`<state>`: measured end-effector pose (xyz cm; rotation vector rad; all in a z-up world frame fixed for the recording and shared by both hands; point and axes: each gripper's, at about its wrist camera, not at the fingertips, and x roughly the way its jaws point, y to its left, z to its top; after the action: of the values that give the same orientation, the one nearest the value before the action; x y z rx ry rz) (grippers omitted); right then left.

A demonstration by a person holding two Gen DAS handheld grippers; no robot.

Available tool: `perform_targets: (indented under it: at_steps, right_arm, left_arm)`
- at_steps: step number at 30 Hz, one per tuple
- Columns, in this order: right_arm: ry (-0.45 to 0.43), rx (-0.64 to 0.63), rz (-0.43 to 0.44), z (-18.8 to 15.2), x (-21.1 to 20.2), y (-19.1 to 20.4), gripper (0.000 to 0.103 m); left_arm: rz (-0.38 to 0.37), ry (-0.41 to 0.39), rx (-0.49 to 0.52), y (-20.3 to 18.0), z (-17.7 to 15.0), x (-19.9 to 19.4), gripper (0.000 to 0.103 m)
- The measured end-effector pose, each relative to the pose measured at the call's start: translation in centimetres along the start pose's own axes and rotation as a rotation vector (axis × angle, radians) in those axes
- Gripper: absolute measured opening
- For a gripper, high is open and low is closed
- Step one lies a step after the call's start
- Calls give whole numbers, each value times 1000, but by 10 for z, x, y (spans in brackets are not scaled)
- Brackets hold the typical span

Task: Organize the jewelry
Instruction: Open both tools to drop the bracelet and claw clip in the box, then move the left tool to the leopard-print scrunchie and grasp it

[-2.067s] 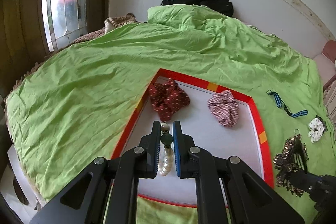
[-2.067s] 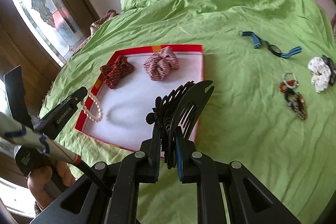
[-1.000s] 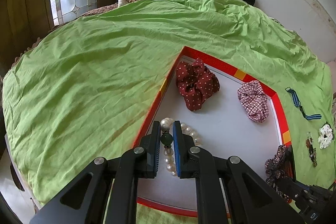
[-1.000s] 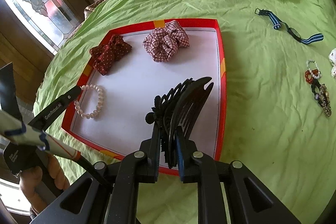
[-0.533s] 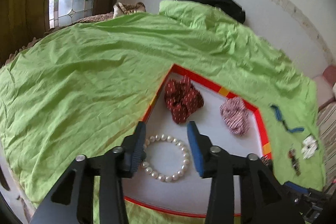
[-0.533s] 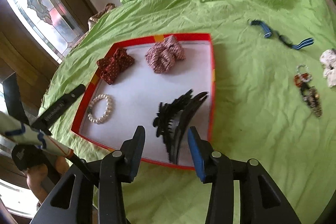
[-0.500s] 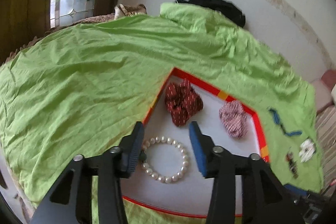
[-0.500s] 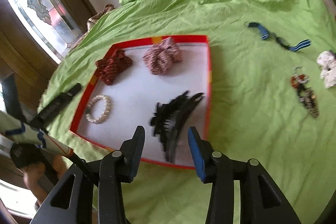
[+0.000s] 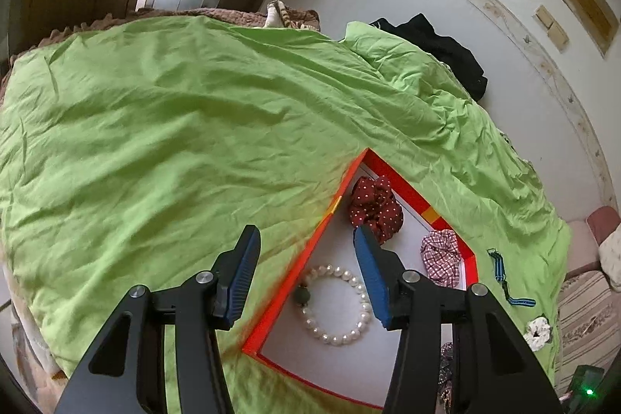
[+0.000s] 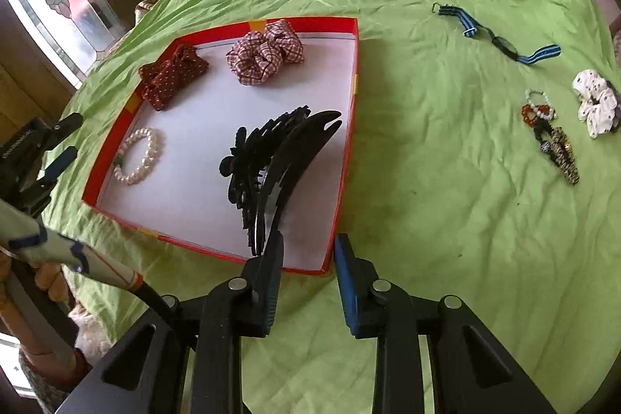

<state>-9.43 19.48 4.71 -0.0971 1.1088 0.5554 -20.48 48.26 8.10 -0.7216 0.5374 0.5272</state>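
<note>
Left tongs (image 9: 306,268) gape empty above the pearl bracelet (image 9: 335,303) lying in the red-rimmed tray (image 9: 310,249)

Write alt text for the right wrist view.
A red-rimmed tray on a green bedspread holds a black hair clip, a pearl bracelet and two scrunchies. The right claw hangs empty over the tray's near edge, its jaws closing.

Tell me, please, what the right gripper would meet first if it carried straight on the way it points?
Probably the black hair claw lying in the red tray: it sits just ahead of the right gripper, whose closing jaws hold nothing. Depth is uncertain.
</note>
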Motion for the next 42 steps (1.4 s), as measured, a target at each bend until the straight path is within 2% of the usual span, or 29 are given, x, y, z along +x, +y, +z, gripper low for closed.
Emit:
perform_targets:
  at_steps: [6,8,11,13,19,23,27,29,32,40,42]
  right_arm:
    - [-12,30,32,-4,-2,-2,31]
    - [-22,49,60,-5,-10,-10,40]
    - [-74,54,37,-11,-32,-25,47]
    - [-111,63,6,-20,-52,-43,50]
    - [-201,163,-155,-61,-110,-137,57]
    - [-227,268,-246,-89,-137,-205,57]
    - [-259,370,-266,-112,-156,-258,57]
    - [-273,410,-244,-120,-161,-277,57]
    - [-281,433,-211,-128,-159,-291,57]
    - [-289,483,-113,-136,-135,-320,57]
    - [-300,493,-95,-134,-131,-326,57]
  left_arm:
    - [20,20,56,-13,-6,6,50]
    - [36,10,79,-16,-7,5,50]
    - [67,-14,118,-24,-14,1,50]
    - [83,-23,149,-30,-18,0,50]
    - [98,-61,320,-73,-57,-25,50]
    - [36,-40,447,-110,-91,-53,52]
    - [-70,27,579,-154,-122,-75,61]
    - [-115,73,606,-174,-134,-77,61]
    - [-184,190,601,-202,-149,-71,61]
    - [-254,420,618,-269,-194,-34,61]
    - [-262,445,647,-290,-205,-22,55]
